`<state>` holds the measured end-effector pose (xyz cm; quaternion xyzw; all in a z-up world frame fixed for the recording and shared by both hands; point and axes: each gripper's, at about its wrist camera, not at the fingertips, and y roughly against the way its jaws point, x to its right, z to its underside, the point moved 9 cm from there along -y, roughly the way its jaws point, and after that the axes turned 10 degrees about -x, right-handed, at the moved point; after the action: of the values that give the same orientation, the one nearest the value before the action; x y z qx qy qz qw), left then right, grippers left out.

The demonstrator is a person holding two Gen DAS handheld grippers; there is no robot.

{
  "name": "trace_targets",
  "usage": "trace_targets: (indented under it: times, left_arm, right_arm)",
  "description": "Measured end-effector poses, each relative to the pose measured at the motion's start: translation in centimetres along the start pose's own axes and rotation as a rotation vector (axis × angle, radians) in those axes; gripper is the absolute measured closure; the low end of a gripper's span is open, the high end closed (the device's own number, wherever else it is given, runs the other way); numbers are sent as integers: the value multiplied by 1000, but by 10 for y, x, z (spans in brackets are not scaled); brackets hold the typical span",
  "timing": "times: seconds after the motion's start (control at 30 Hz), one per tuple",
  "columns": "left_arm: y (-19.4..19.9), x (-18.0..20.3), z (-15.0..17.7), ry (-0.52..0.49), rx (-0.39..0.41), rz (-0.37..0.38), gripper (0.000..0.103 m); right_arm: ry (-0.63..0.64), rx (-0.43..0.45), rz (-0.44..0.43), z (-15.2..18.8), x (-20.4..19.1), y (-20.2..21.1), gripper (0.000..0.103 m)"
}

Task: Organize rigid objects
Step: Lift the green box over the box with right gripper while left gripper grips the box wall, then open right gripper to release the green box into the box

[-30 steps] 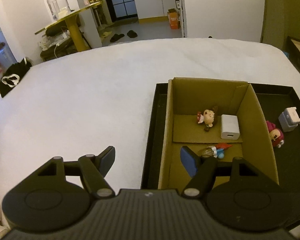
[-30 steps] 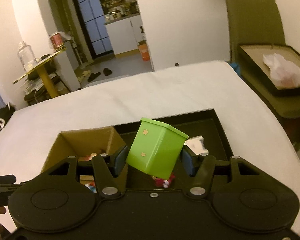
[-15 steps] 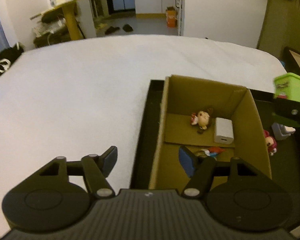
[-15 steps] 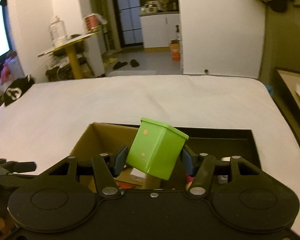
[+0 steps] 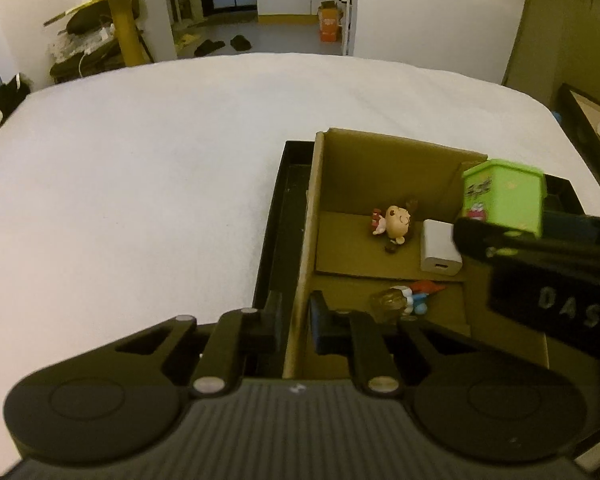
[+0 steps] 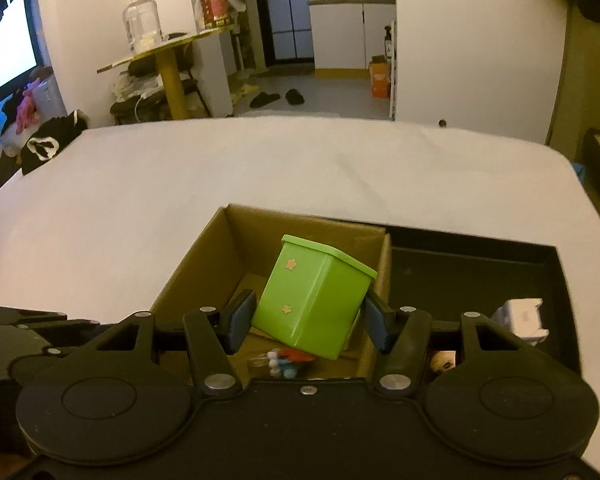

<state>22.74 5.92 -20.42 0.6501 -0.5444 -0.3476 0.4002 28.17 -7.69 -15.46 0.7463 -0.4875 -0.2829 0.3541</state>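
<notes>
An open cardboard box (image 5: 380, 168) stands in the left end of a black tray (image 5: 276, 216) on a white surface. My left gripper (image 5: 298, 320) is shut on the box's near left wall, one finger inside and one outside. Inside lie a brown-headed figurine (image 5: 394, 222), a white charger (image 5: 440, 246) and a blue and red figurine (image 5: 412, 296). My right gripper (image 6: 308, 320) is shut on a green lidded box (image 6: 312, 300) with star stickers, held tilted above the cardboard box (image 6: 204, 264). The left wrist view shows the green box (image 5: 504, 200) at the cardboard box's right wall.
The tray's right part (image 6: 480, 264) holds a pale plug adapter (image 6: 520, 320) and a small red figurine (image 6: 442, 362). The white surface (image 6: 180, 184) spreads wide to the left and beyond. A black cloth (image 6: 44, 146) lies at its far left corner, and a yellow side table (image 6: 168, 76) stands behind.
My left gripper's jaws have closed from wide open onto the cardboard box's left wall. My right gripper has carried the green box leftward, from above the tray to above the cardboard box.
</notes>
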Motion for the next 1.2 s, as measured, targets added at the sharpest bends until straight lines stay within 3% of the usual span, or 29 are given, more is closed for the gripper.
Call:
trace_targets:
  times: [0.4, 1.0, 1.2]
  left_arm:
    - [-1, 0, 1, 19, -14, 51, 94]
    - [-1, -2, 0, 35, -13, 64, 95]
    - [5, 3, -1, 5, 7, 22, 95]
  right_arm:
    - [15, -3, -47, -10, -29, -10, 43]
    - [-34, -2, -20, 10, -2, 12, 43]
    - [-53, 13, -9, 17, 20, 26, 42]
